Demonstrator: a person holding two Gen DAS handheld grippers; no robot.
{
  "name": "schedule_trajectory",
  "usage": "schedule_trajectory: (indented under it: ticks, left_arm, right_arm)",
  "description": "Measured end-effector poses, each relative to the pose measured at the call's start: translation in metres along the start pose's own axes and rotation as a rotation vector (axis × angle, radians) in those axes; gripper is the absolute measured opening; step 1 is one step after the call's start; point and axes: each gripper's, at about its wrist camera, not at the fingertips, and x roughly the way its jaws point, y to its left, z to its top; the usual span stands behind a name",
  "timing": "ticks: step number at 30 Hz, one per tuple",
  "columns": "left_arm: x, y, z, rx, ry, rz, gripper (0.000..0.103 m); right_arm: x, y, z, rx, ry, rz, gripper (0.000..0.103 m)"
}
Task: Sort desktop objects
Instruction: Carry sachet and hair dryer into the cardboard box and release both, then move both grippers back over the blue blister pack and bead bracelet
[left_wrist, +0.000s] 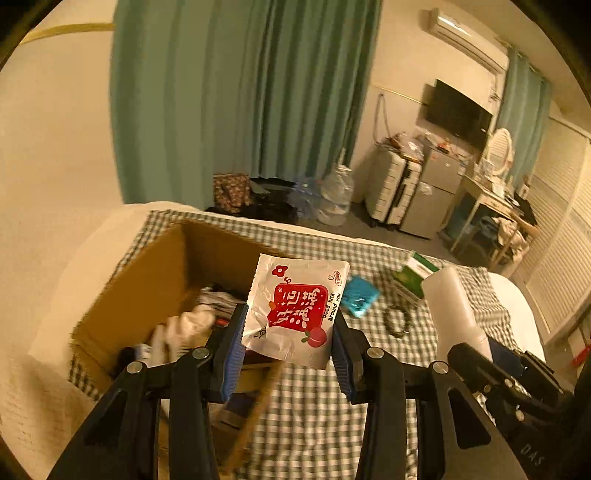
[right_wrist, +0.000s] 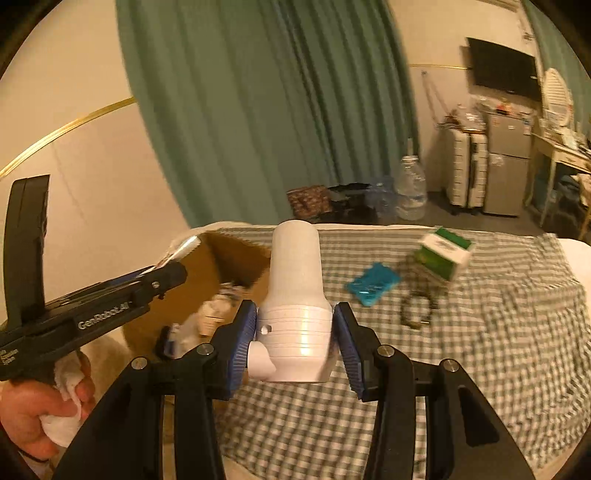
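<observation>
My left gripper is shut on a white snack packet with a red label, held in the air at the near right rim of an open cardboard box. My right gripper is shut on a white plastic bottle, held above the checked cloth beside the box. The bottle and the right gripper also show at the right of the left wrist view. The left gripper's body and the hand holding it appear at the left of the right wrist view.
On the green checked cloth lie a blue packet, a green and white carton and a dark coiled cable. The box holds white cloth and dark items. Beyond the bed stand water jugs, suitcases and a small fridge.
</observation>
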Motion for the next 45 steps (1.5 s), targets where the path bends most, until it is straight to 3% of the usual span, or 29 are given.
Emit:
schedule_trajectory:
  ticks: [8,18,23,24,25,26,27,28,34,37,45]
  left_arm:
    - [0.021,0.069,-0.01,-0.062,0.02,0.094,0.042]
    - [0.056,0.119,-0.034,-0.101,0.093,0.129,0.042]
    - [0.063,0.122,-0.04,-0.092,0.108,0.128,0.053]
    - [0.064,0.12,-0.04,-0.086,0.116,0.124,0.062]
    - [0.065,0.12,-0.041,-0.08,0.122,0.124,0.076]
    - [0.066,0.12,-0.042,-0.074,0.128,0.135,0.083]
    - [0.066,0.119,-0.043,-0.067,0.129,0.164,0.094]
    - [0.065,0.119,-0.044,-0.06,0.128,0.201,0.098]
    - [0.056,0.122,-0.046,-0.115,0.16,0.241,0.098]
    - [0.041,0.114,-0.042,-0.118,0.108,0.283,0.098]
    - [-0.012,0.052,-0.023,-0.046,-0.037,0.227,0.103]
  right_arm:
    - [0.065,0.056,0.0,-0.056,0.085,0.093,0.044]
    - [0.134,0.08,0.001,-0.068,0.168,0.126,0.044]
    - [0.159,0.087,0.004,-0.061,0.202,0.107,0.044]
    - [0.159,0.087,0.004,-0.058,0.198,0.108,0.045]
    - [0.159,0.087,0.005,-0.049,0.191,0.111,0.055]
    - [0.157,0.086,0.006,-0.034,0.18,0.103,0.064]
    - [0.153,0.084,0.006,-0.018,0.164,0.084,0.082]
    - [0.149,0.084,0.007,-0.012,0.147,0.079,0.084]
    - [0.118,0.066,0.011,0.03,0.062,0.069,0.084]
    - [0.095,0.057,0.015,0.052,0.009,0.048,0.086]
    - [0.009,0.03,0.027,0.047,-0.186,-0.014,0.096]
